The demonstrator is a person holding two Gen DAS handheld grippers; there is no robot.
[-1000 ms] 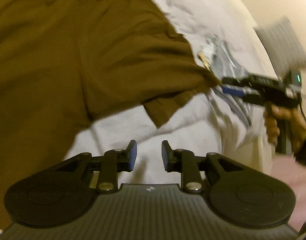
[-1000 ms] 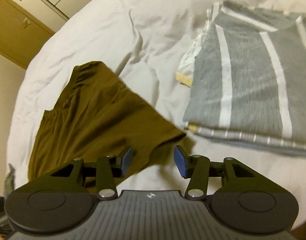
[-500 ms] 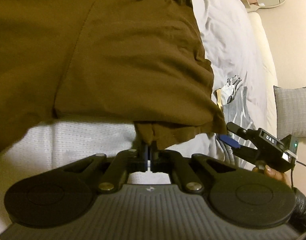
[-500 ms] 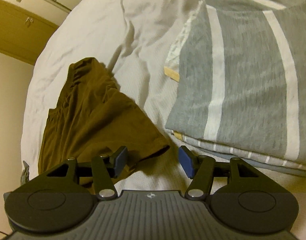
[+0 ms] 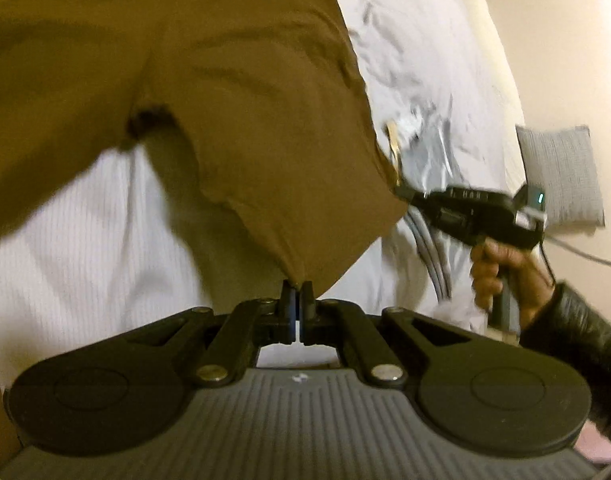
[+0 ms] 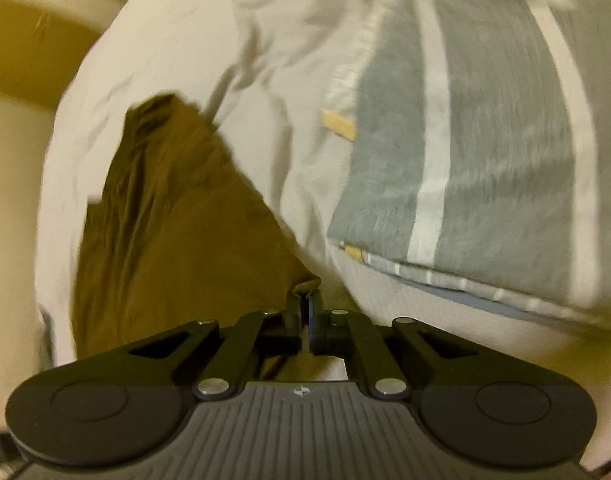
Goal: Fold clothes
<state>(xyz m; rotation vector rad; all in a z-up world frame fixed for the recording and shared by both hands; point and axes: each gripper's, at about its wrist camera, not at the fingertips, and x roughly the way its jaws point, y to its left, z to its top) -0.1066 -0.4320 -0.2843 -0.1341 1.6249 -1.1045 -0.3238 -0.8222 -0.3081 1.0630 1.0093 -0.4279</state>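
A brown garment [image 5: 193, 80] lies spread over a white bed [image 5: 77, 248]. My left gripper [image 5: 296, 294] is shut on the garment's near hem, which is lifted off the sheet. In the right wrist view the same brown garment [image 6: 177, 216] runs away to the upper left, and my right gripper [image 6: 305, 300] is shut on its near corner. The left wrist view also shows the right gripper [image 5: 405, 192] from the side, pinching the garment's right edge, with a hand [image 5: 505, 276] around its handle.
A folded stack of grey clothes with white stripes [image 6: 477, 160] sits on the bed just right of the brown garment. A grey pillow [image 5: 561, 176] rests by the bed's far side. Wooden cabinets [image 6: 29, 40] stand beyond the bed at upper left.
Both grippers went from open to shut on the brown garment: the left closed on the hem half a second ago, the right just now on the corner. The hem has risen off the sheet.
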